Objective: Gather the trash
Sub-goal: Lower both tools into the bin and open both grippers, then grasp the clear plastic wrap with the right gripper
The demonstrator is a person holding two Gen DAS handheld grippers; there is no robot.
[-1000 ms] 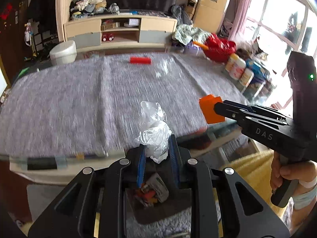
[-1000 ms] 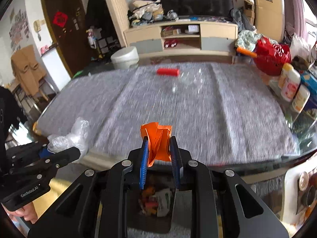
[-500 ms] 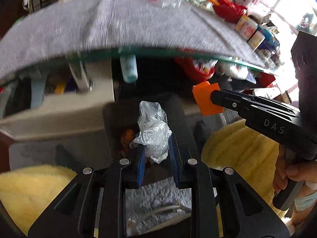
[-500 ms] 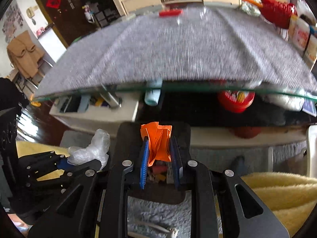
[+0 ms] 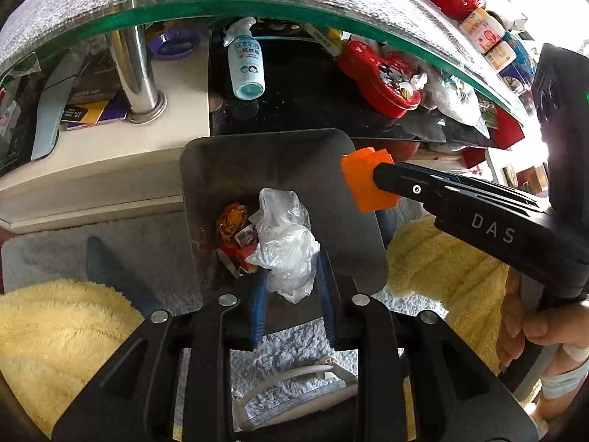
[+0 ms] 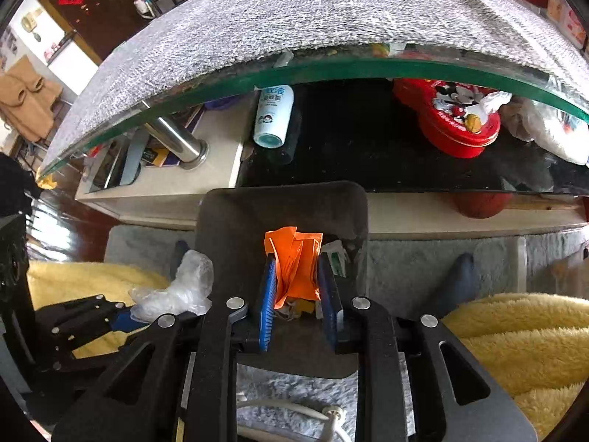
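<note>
My left gripper (image 5: 291, 276) is shut on a crumpled clear plastic wrap (image 5: 285, 243) and holds it over the open grey trash bin (image 5: 265, 162) on the floor. The bin holds several wrappers (image 5: 232, 221). My right gripper (image 6: 297, 276) is shut on a crumpled orange paper (image 6: 294, 263) and holds it over the same bin (image 6: 235, 221). The right gripper (image 5: 371, 184) also shows in the left wrist view with the orange paper (image 5: 364, 180) at the bin's right rim. The left gripper with the plastic wrap (image 6: 176, 291) shows at the left of the right wrist view.
The glass table edge (image 5: 257, 3) with its grey cloth arches above the bin. A spray bottle (image 5: 244, 62) and a red tin (image 5: 383, 81) lie on the shelf below. Yellow fluffy fabric (image 5: 55, 328) flanks the bin on both sides; a white cable (image 6: 294, 409) lies on the grey rug.
Both grippers have dropped from above the tabletop to below its edge and tilted down. They now hold the plastic wrap and orange paper right over the bin.
</note>
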